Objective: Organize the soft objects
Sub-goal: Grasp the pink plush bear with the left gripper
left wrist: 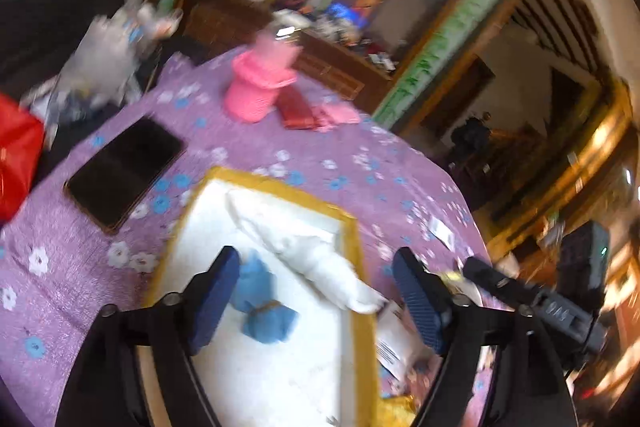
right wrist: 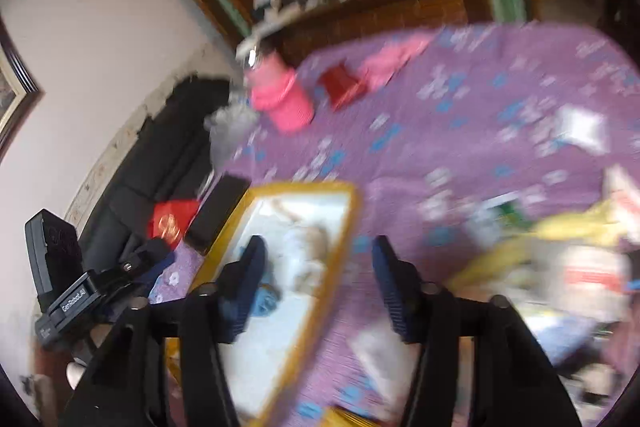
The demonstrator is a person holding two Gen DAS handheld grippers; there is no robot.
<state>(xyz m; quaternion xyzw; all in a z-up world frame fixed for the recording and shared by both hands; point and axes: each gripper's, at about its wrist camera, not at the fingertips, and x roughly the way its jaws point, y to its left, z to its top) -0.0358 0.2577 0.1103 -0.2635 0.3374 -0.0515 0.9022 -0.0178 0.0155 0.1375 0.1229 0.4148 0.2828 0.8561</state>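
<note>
two tools hang open and empty over the table (left wrist: 280,155). from the left: a black tablet (left wrist: 124,171), then the yellow-rimmed tray (left wrist: 352,227) with a blue cloth (left wrist: 264,303) and a white cloth (left wrist: 316,251) lying in it. left tool (left wrist: 316,297) straddles both; right tool (right wrist: 320,287) stands over the tray's right rim. it looks like a drop-off just done; next comes reaching right for another soft thing. the right-hand clutter (right wrist: 560,267) is too blurred to name.

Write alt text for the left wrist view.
Open left gripper hovers over a yellow-rimmed white tray holding a blue cloth and a white cloth, nothing between its fingers. The tray sits on a purple floral tablecloth with a pink basket and black tablet behind.
</note>
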